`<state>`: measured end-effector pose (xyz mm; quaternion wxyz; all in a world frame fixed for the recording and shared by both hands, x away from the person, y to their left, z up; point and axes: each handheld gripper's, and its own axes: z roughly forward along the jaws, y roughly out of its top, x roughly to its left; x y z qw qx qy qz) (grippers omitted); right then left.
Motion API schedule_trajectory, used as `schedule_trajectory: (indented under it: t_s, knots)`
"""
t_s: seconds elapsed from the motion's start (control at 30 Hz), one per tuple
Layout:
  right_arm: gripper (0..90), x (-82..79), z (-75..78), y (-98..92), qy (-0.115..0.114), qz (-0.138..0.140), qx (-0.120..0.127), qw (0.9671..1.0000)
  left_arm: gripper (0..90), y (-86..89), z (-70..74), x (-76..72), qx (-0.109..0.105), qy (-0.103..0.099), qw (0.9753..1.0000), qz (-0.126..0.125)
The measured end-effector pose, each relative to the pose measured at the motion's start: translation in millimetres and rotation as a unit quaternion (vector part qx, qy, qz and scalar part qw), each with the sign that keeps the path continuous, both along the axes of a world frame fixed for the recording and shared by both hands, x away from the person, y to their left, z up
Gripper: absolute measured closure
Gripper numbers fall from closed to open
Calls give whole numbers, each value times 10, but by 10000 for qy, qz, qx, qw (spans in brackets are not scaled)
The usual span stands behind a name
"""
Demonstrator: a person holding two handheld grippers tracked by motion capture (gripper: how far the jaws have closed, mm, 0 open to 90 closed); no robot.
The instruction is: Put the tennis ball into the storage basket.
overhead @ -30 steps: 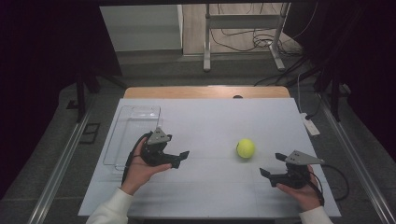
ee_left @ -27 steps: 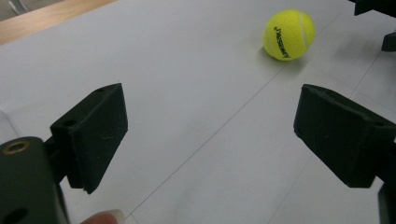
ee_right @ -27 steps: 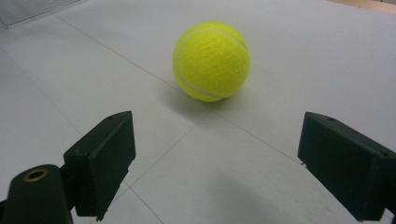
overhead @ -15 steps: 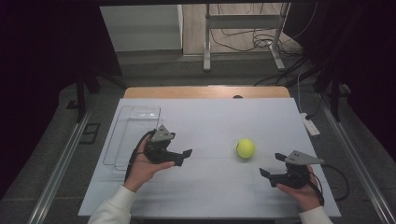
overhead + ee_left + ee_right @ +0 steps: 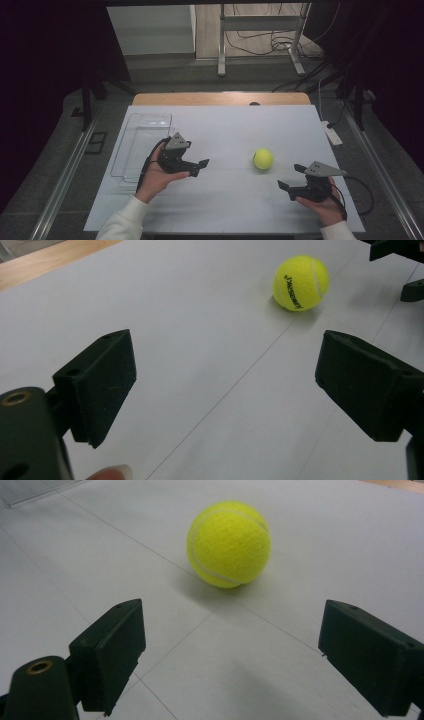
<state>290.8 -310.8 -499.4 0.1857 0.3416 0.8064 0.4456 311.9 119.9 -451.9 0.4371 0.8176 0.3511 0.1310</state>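
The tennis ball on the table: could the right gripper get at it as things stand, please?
Probably yes. The right gripper has its jaws wide open and aimed at the tennis ball, which lies alone on the bare table ahead of it. The left gripper is off to the side.

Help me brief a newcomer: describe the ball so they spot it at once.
On the white table, look right of centre, between the two grippers. The tennis ball lies there alone, nearer the right gripper. It is the one round, bright yellow thing; the clear tray sits far left.

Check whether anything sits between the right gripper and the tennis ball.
Nothing visible does. The right gripper has its jaws open toward the tennis ball, with bare white table between them; the ball lies apart from both jaws.
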Motion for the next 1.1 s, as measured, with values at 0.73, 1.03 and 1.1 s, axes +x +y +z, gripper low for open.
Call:
schedule_trajectory:
  t_s: [0.73,1.03,1.1]
  knots:
    - [120,4,0,-3,-5,-24,0,10000,106,-85,-8,100,1,25,10000,-54]
    - [120,6,-2,-1,0,-15,-6,10000,105,-160,-4,137,23,12,9999,-135]
    - [120,6,-2,-1,-4,-17,-7,10000,105,-170,-3,142,22,8,9999,-140]
